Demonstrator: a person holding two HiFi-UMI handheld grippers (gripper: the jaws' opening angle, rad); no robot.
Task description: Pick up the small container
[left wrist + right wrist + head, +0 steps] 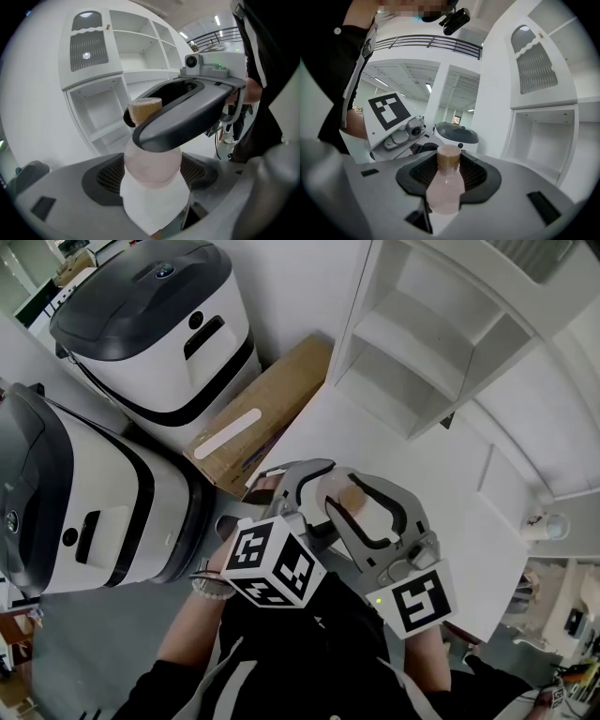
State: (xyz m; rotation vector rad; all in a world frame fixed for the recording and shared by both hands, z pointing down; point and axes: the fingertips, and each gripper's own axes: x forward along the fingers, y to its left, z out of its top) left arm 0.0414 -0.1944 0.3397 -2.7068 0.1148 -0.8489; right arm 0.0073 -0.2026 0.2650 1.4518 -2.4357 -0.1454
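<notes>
Grippers from both sides hold the small container, a pale pink translucent bottle with a brown cap and a white band round its lower part. It is up off the desk, above the desk's near edge and towards its left corner. In the left gripper view the bottle's body sits squeezed between the left gripper's ribbed dark pads, neck pointing away from the camera. One grey jaw of the right gripper crosses in front of the bottle's neck there. The right gripper view shows its own jaws pinching the same bottle, the body wedged in the notch between the pads and the cap standing clear above them. The two marker cubes lie close together near the person's dark sleeves. A white shelf unit with open compartments stands on the desk's far side. Off the desk's left edge a cardboard box lies on the floor. Beside the box stand two white machines with dark lids, one farther off and one nearer.
</notes>
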